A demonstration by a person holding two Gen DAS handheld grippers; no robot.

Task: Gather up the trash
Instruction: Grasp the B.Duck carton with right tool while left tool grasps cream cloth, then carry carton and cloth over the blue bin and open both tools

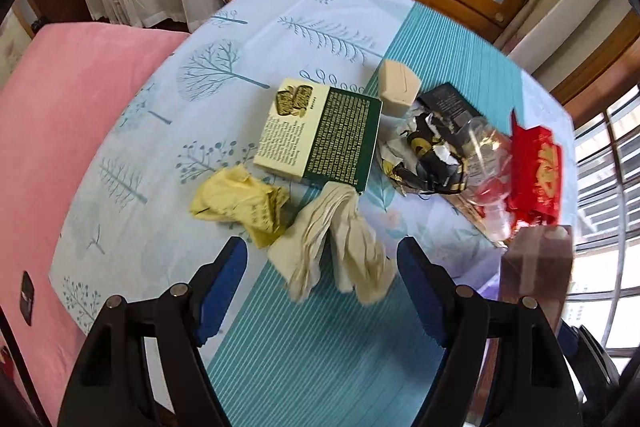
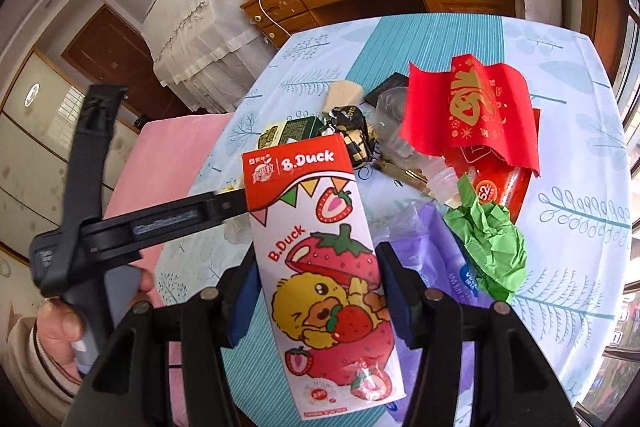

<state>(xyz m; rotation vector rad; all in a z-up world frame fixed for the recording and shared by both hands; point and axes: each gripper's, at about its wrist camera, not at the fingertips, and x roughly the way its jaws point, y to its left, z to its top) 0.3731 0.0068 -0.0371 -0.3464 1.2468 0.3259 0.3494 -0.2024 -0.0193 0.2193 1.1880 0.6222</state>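
My right gripper [image 2: 318, 291] clamps the B.Duck carton [image 2: 320, 259]; left gripper [image 1: 322, 287] gapes over crumpled tissue [image 1: 336, 251] beside the green box [image 1: 320, 135].

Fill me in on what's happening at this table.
A person is clearing trash with a hand-held gripper in each hand. The right hand-held gripper is clamped on a strawberry B.Duck carton, lifted off the table. The left hand-held gripper hangs open over a crumpled beige paper. A green and cream box, yellow wrapper and red packet lie on the tablecloth.
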